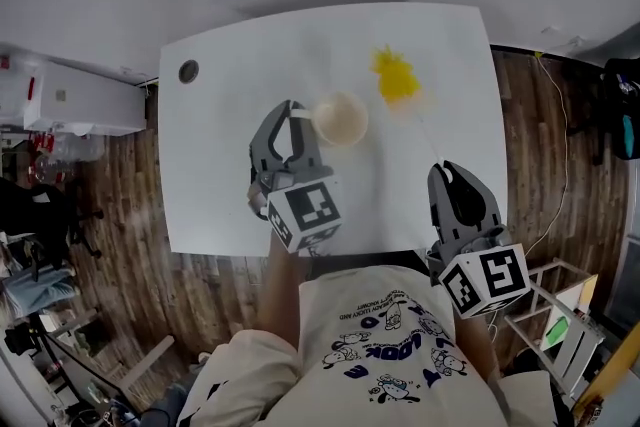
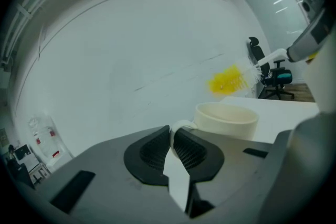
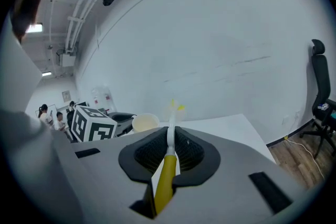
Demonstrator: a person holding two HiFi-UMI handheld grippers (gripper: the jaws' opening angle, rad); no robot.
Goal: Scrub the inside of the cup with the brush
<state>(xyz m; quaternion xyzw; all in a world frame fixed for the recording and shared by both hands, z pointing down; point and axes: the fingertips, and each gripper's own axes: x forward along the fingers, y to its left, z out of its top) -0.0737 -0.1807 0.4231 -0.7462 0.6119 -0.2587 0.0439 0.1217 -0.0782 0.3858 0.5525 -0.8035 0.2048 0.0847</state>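
While left tongs pinch cup, right tongs seemingly clamp brush.

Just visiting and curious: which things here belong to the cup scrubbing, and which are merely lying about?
In the job: cream ceramic cup, its handle pinched by the left gripper; yellow-bristled brush with thin stem, clamped in the right gripper; white table under them.
Lying about: small dark round disc near the table's corner; black office chair.
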